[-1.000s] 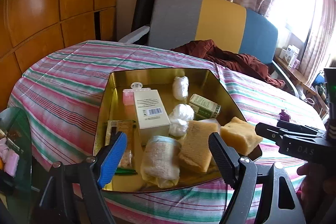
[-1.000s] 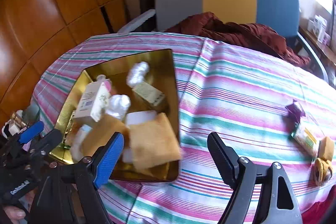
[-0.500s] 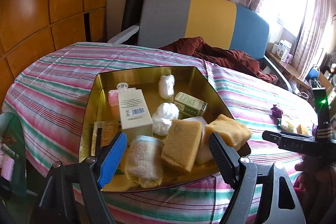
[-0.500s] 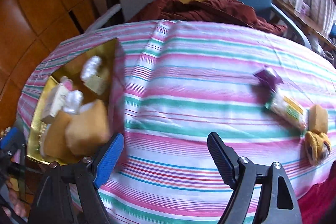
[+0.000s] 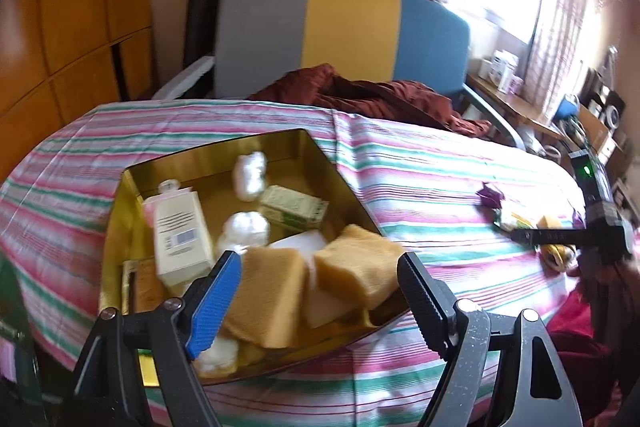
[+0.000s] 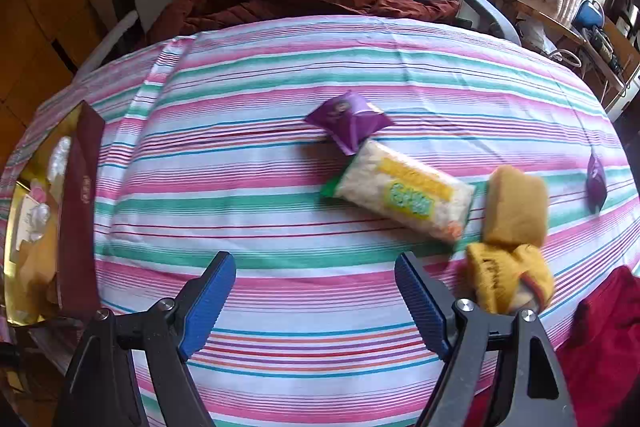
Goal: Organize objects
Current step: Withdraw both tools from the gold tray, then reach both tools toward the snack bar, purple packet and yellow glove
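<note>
Swinging away from the gold metal tray [image 6: 24, 171], the right tongs [image 6: 316, 291] now hang over open striped cloth on the tabletop [image 6: 248, 155], where a second ago the tray filled the space between their jaws; the tray has slid to the far left edge of that view. Both blue-padded jaws stand wide apart with nothing between them. Ahead of them and slightly to their right lie a purple foil sachet [image 6: 349, 121] and, touching it, a clear packet with a yellow and green label [image 6: 404, 195]. Just beyond the right jaw sits a tan sponge block [image 6: 516, 207] against a crumpled yellow knitted cloth [image 6: 508, 279]. A second small purple sachet [image 6: 595, 183] lies well apart, further right.

Left tongs [image 5: 320, 291] have drifted so the tray [image 5: 224, 155] sits lower and left in their view. Their jaws, too, are spread wide and empty, hovering over the near end of the tray, above two tan sponge blocks [image 5: 356, 267]. Beyond the jaws, inside the tray, are a cream carton with a barcode [image 5: 180, 239], a green printed box [image 5: 292, 211] and white wrapped bundles [image 5: 250, 171]. The right tongs show far to the right of the left view [image 5: 532, 235].
</note>
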The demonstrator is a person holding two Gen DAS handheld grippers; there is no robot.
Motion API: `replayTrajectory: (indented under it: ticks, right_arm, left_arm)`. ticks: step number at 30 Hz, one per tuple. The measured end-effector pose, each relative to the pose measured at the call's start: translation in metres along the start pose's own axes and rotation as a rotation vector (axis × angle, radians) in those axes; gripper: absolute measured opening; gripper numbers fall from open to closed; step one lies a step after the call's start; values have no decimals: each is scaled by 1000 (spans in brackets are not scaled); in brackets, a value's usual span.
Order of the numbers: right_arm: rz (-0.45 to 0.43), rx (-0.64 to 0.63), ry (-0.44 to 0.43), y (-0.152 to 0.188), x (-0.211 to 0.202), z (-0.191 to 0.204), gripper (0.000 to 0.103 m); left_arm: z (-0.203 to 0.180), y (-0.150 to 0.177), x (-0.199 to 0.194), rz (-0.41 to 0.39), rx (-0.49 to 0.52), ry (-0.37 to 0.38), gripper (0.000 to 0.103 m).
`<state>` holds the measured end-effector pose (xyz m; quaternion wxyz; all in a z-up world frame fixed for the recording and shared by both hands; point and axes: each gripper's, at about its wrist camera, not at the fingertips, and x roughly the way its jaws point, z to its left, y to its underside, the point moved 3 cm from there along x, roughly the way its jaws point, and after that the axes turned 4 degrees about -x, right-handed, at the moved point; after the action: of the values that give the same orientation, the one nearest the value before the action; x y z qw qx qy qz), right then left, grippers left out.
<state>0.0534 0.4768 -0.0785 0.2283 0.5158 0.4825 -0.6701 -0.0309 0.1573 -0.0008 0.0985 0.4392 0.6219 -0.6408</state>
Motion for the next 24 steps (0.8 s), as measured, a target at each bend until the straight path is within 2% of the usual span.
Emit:
replayTrajectory:
  ticks: [7, 11, 14, 17, 19, 20, 24]
  right_arm:
    - [49, -111, 100, -29, 26, -30, 83]
    - [89, -176, 132, -33, 49, -34, 83]
    - [84, -186, 163, -34, 63, -39, 84]
    - [70, -125, 123, -36, 65, -48, 85]
    - [75, -95, 58, -35, 64, -45, 84]
    - [90, -118, 13, -33, 65, -36, 84]
    - [77, -232, 3, -28, 59, -6, 82]
  left_arm:
    - [-41, -6, 12, 22, 65, 59, 81]
    - [-64, -8, 22, 44, 107, 85, 81]
    - [-82, -10, 31, 59, 142, 102, 81]
    - [-98, -8, 45, 90, 151, 121, 81]
    - [-107, -6, 53, 108, 146, 134, 81]
    - [-111, -6, 56, 116, 144, 140, 81]
    - [-129, -8, 68, 130, 158, 141, 81]
